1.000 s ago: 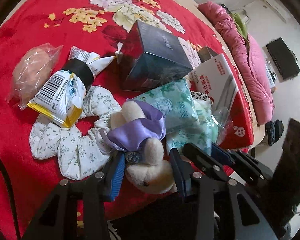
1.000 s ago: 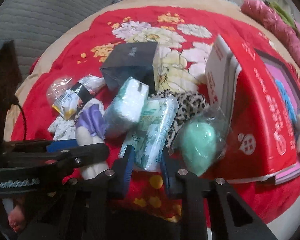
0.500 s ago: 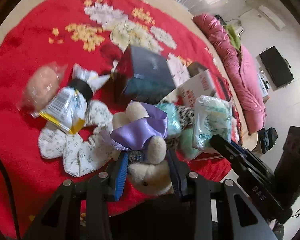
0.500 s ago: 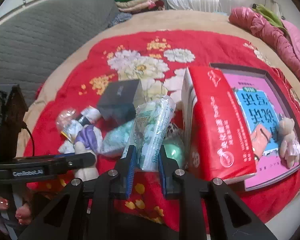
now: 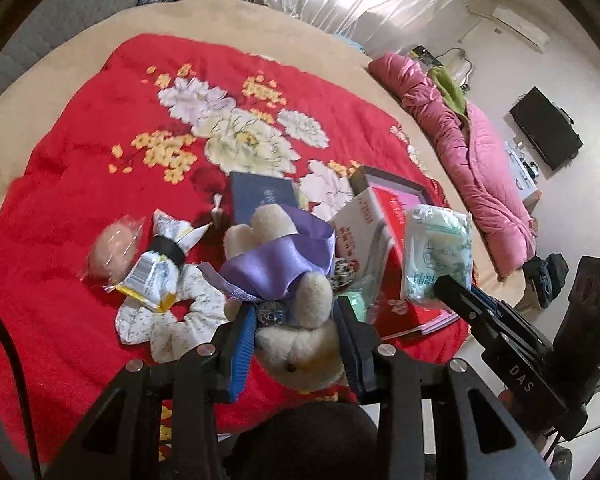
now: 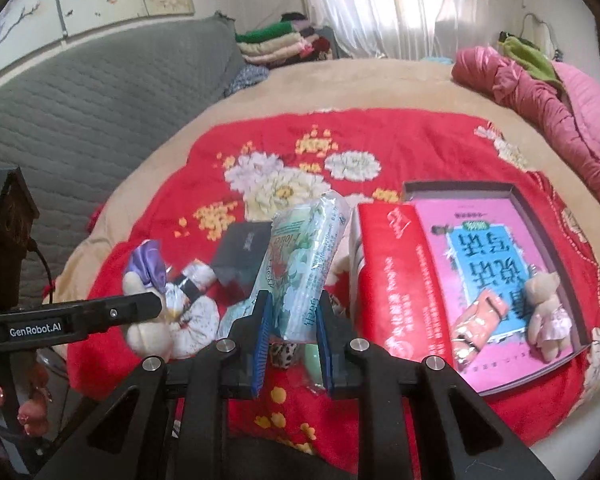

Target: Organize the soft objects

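Left gripper (image 5: 296, 336): pinching a cream plush bear (image 5: 296, 332) with a purple ribbon, its body squeezed between the blue pads, lifted clear of the red floral blanket (image 5: 68, 208).
Right gripper (image 6: 292, 344): clamped on a pale green tissue pack (image 6: 304, 268), which stands up from the pads above the blanket.
Open red box (image 6: 472, 280): lies at the blanket's right edge; a small bear (image 6: 546, 312) and a pink pouch (image 6: 480, 320) rest inside.
Pile left on blanket: floral scrunchie (image 5: 172, 320), snack packet (image 5: 156, 276), bagged pink item (image 5: 112, 248), dark box (image 5: 260, 200), near the front-left edge.
Bed (image 6: 380, 84): beige cover under the blanket.
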